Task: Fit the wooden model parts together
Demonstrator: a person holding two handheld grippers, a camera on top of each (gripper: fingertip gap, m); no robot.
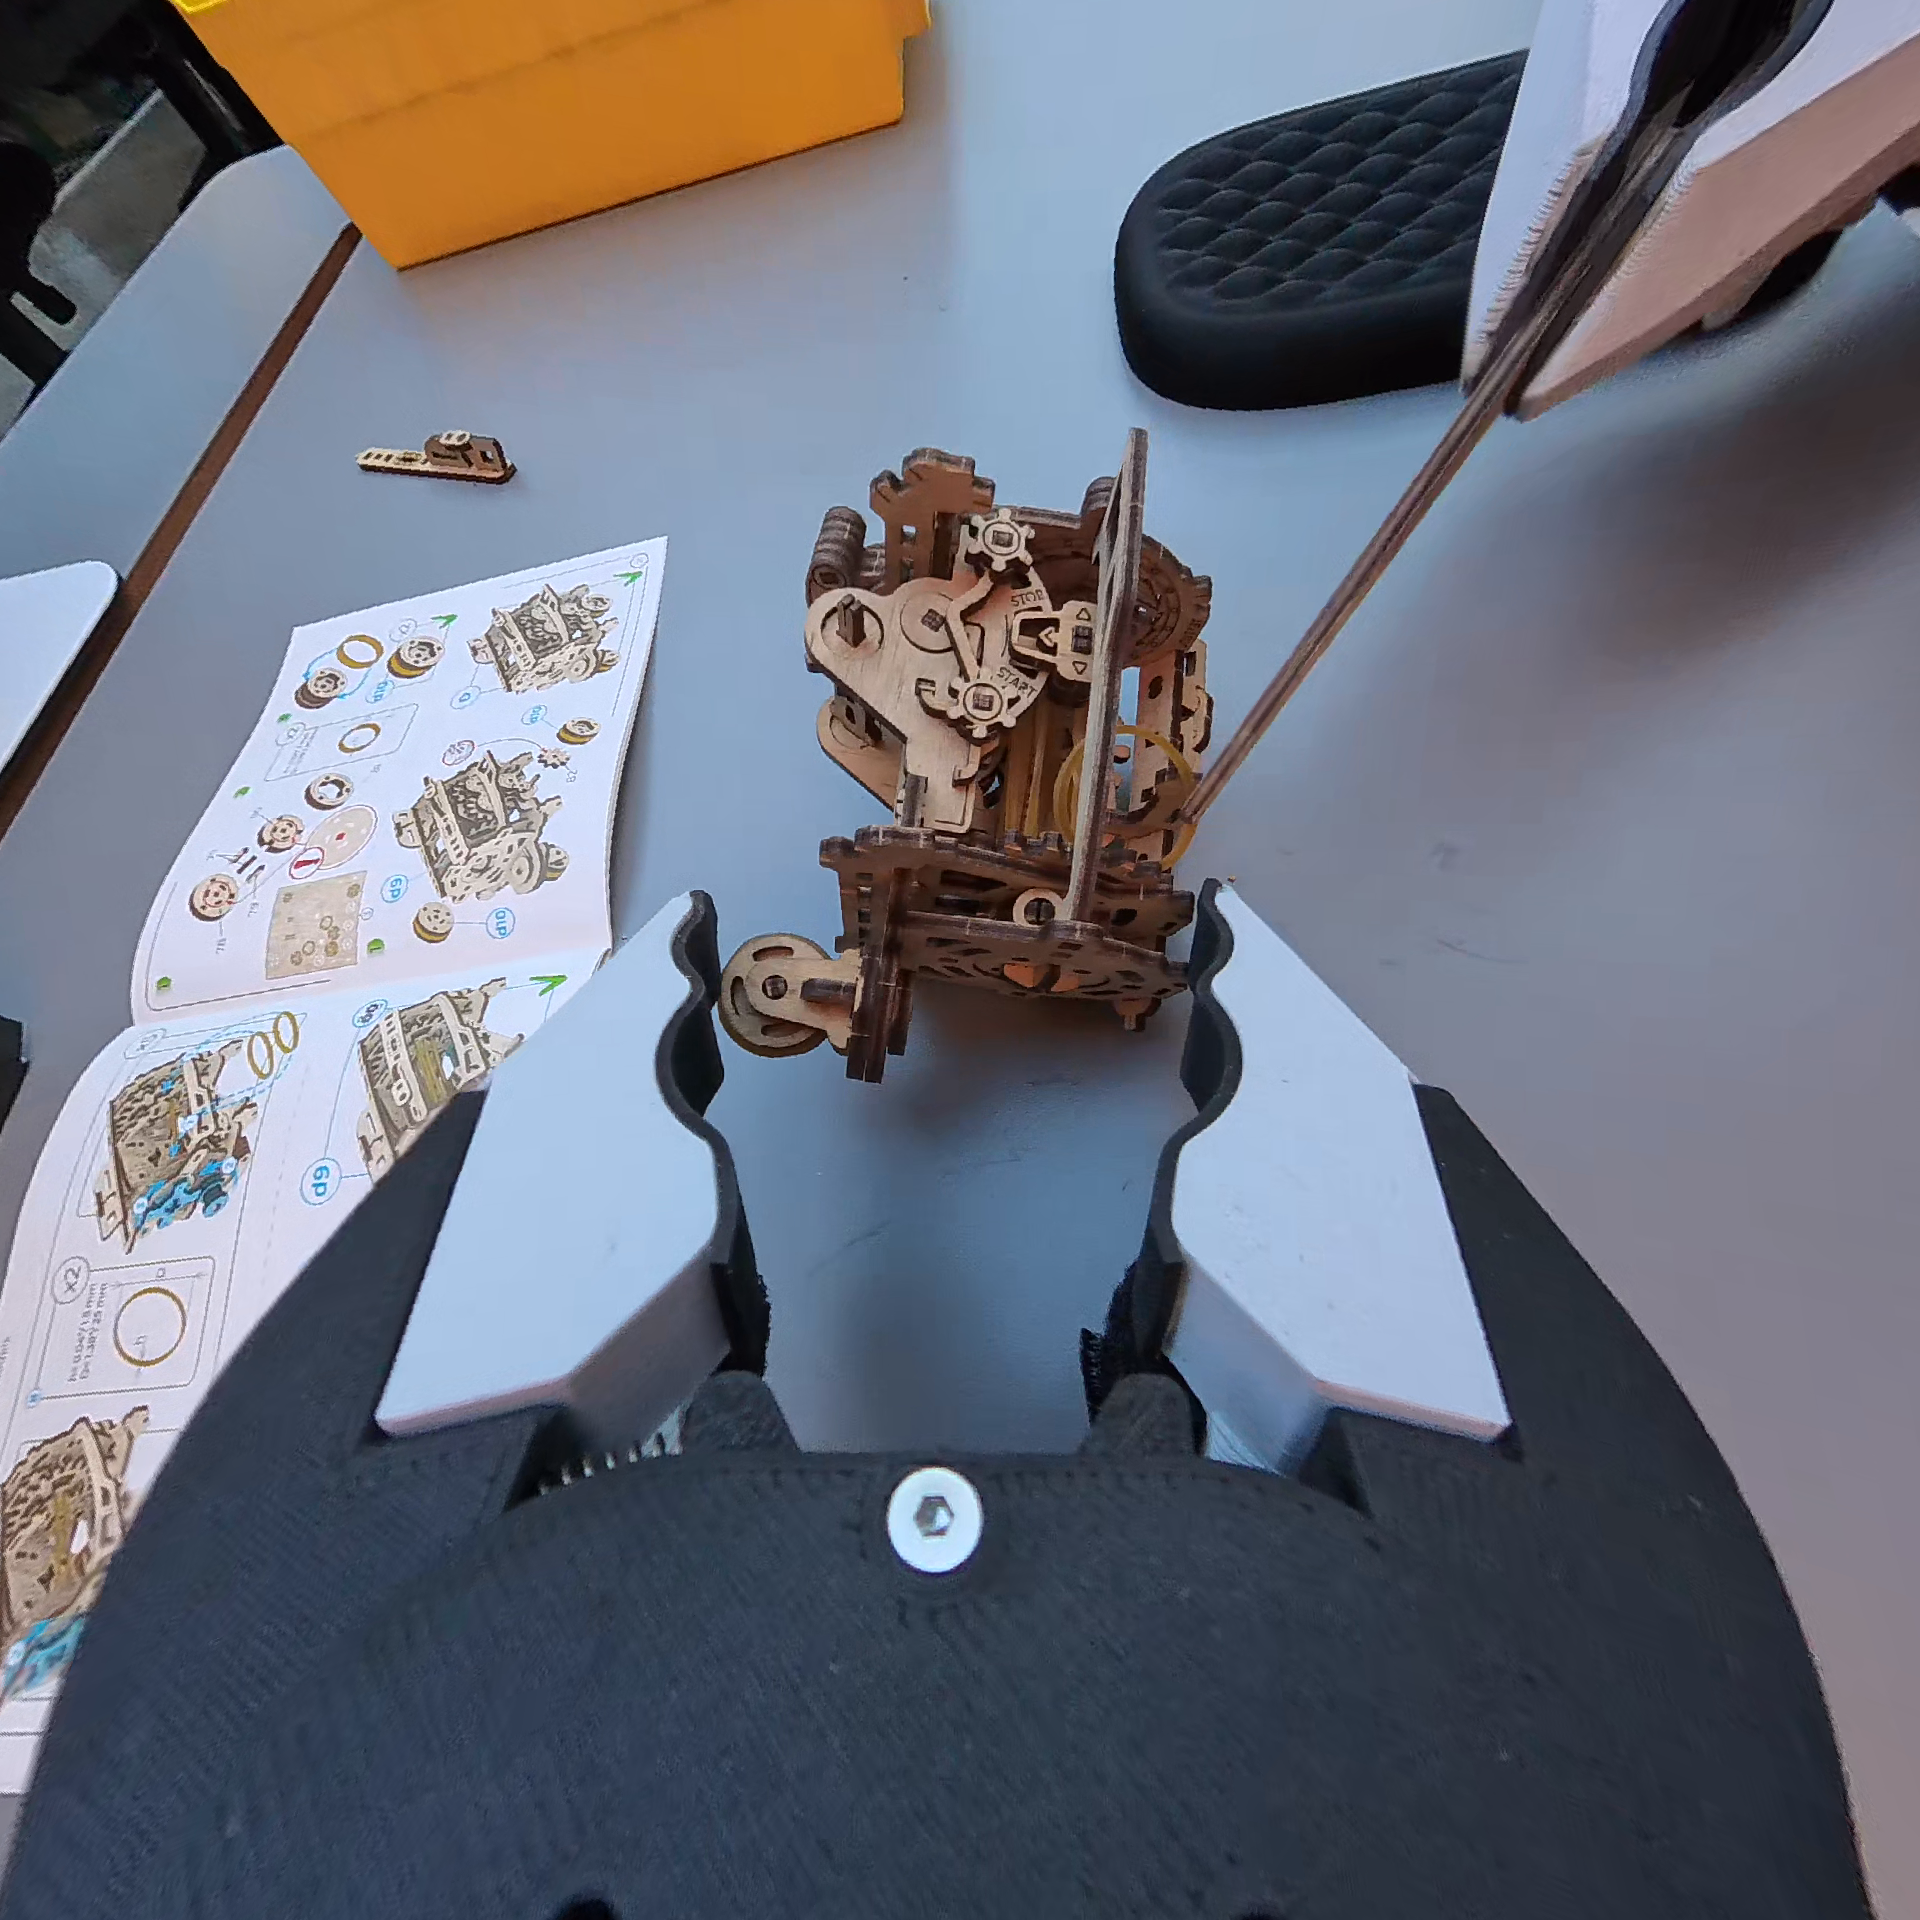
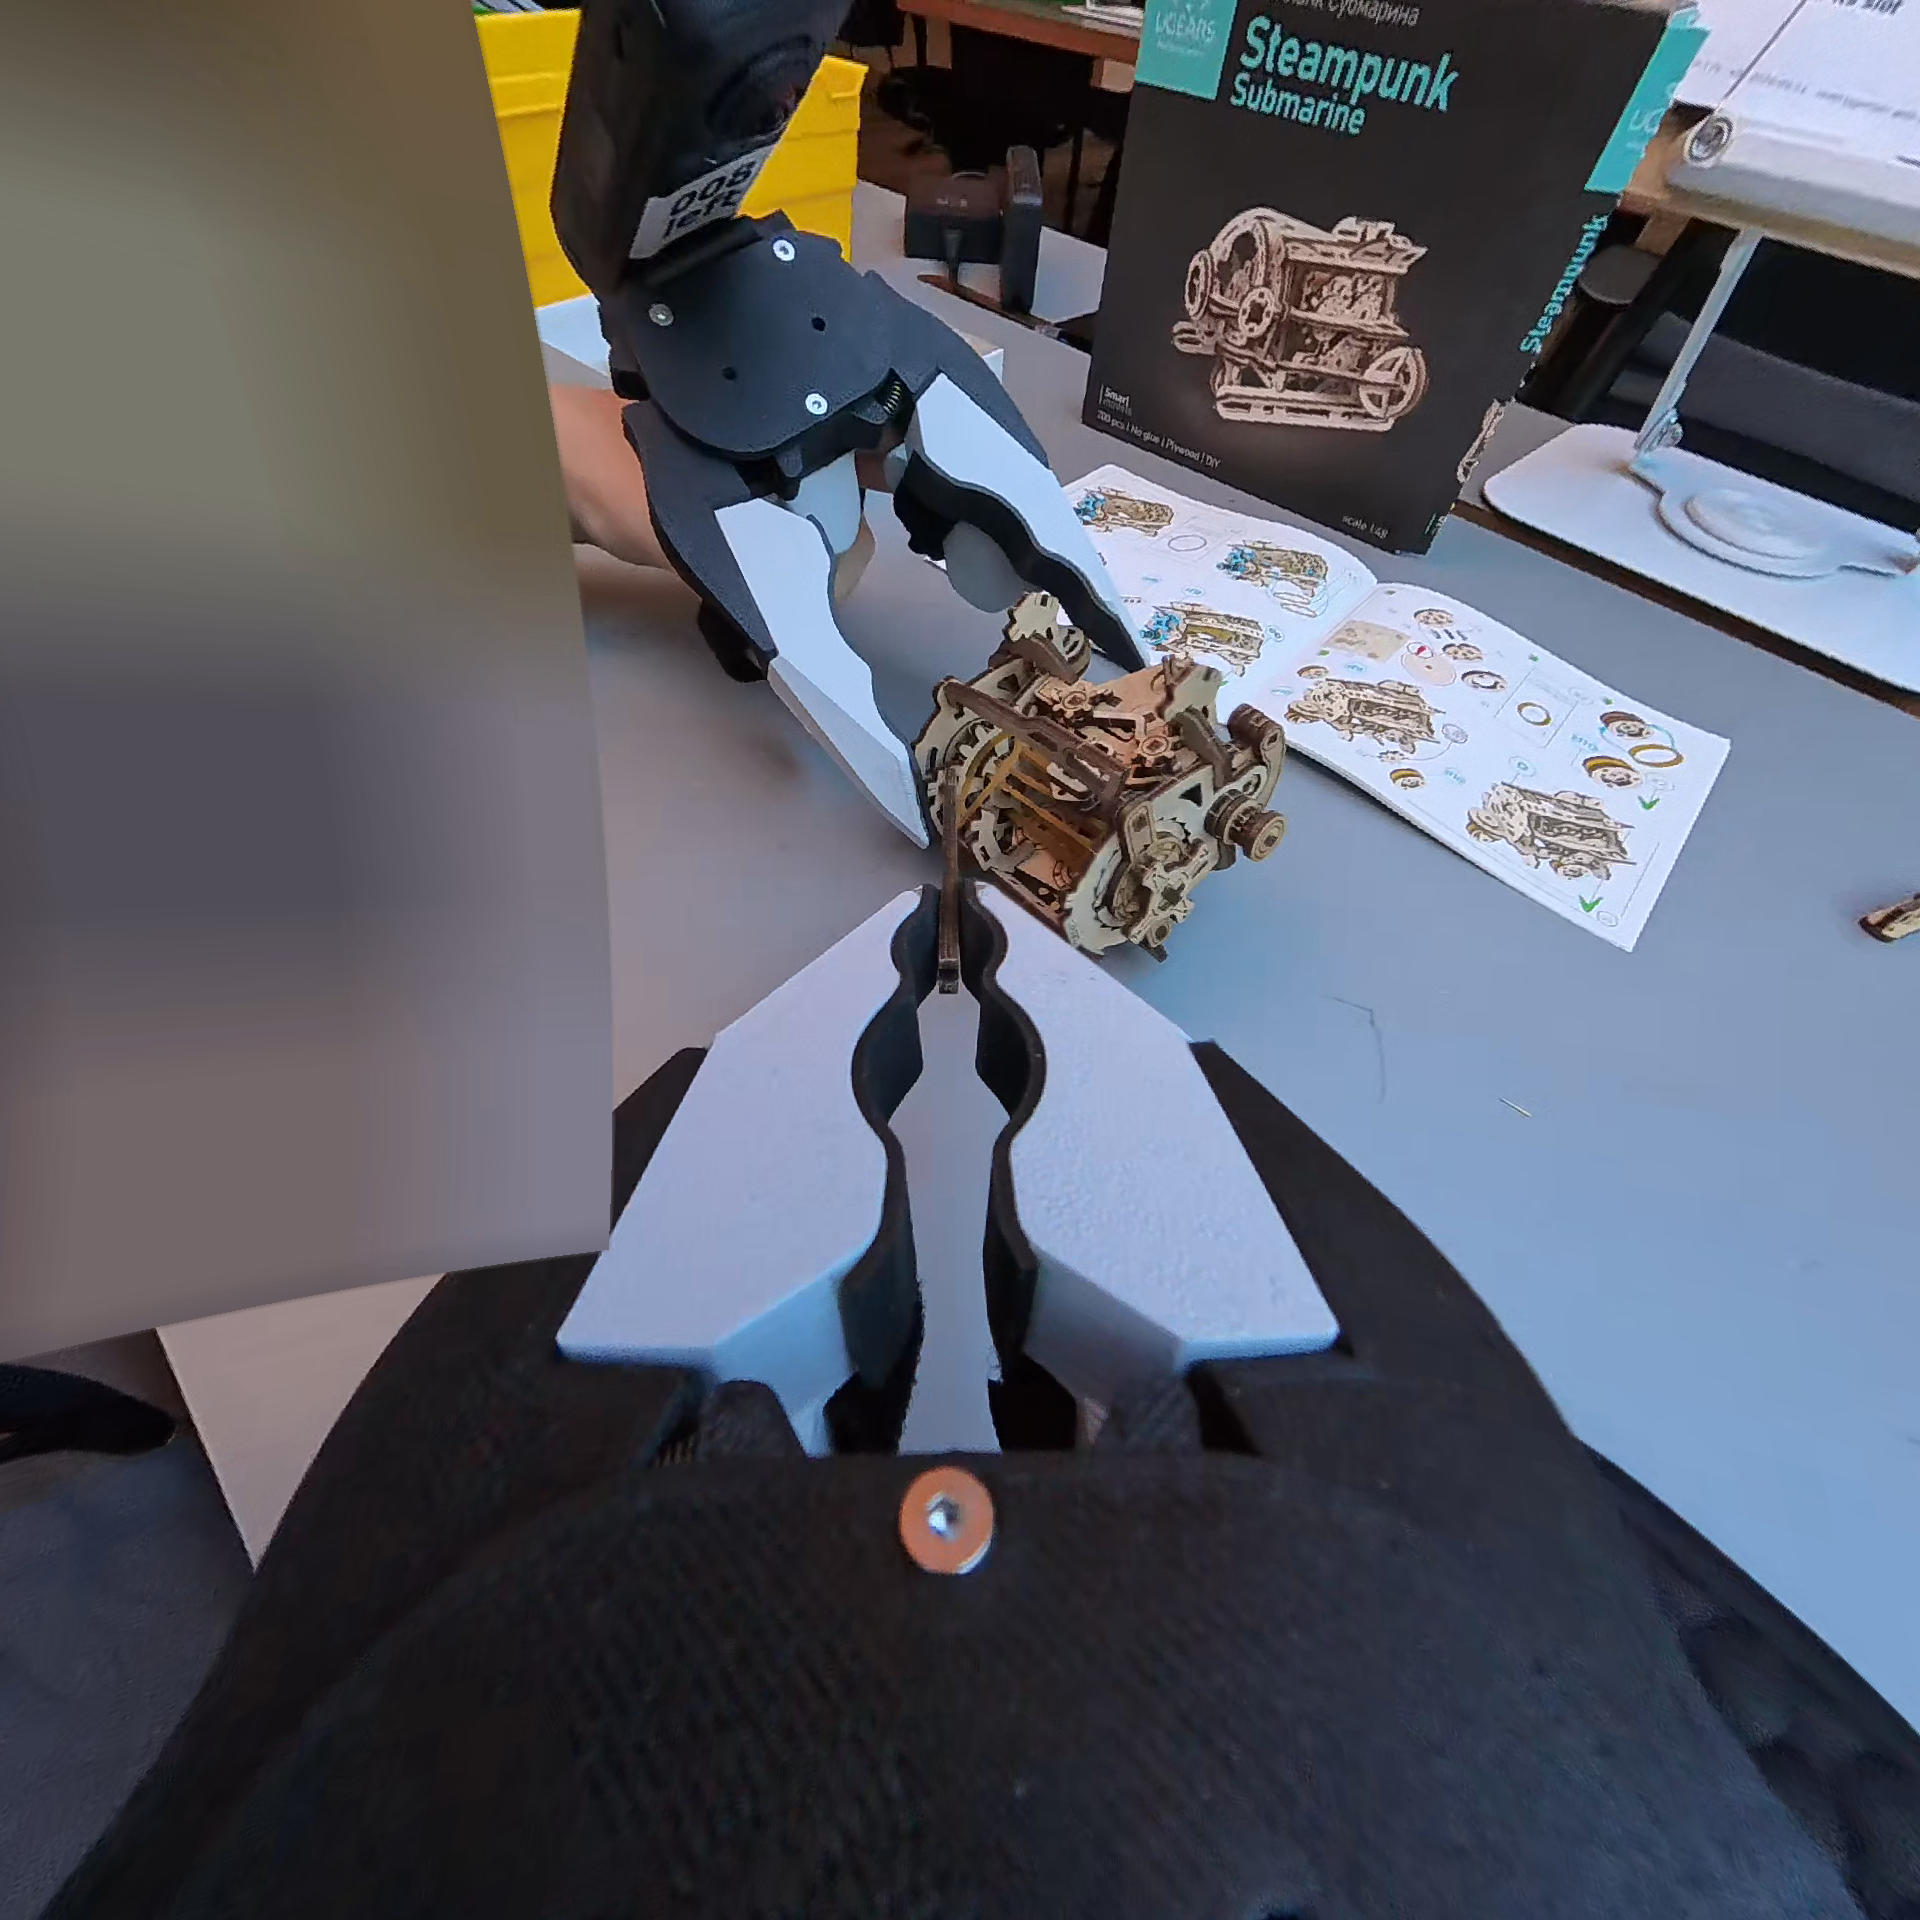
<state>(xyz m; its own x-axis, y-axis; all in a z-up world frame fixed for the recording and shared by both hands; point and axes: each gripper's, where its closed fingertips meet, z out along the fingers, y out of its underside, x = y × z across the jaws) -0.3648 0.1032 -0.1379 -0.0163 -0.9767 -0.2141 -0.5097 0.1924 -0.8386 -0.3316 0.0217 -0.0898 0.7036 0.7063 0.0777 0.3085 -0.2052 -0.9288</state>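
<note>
The half-built wooden model stands on the grey table, full of gears and rubber bands; it also shows in the right wrist view. My left gripper is open, its fingers on either side of the model's near end; in the right wrist view it comes in from the upper left. My right gripper is shut on a thin flat wooden stick. The stick slants down from the upper right and its tip meets the model's right side by a yellow rubber band.
An open instruction booklet lies left of the model. A small loose wooden part lies beyond it. A yellow bin stands at the back and a black quilted pad at the back right. The model's box stands upright.
</note>
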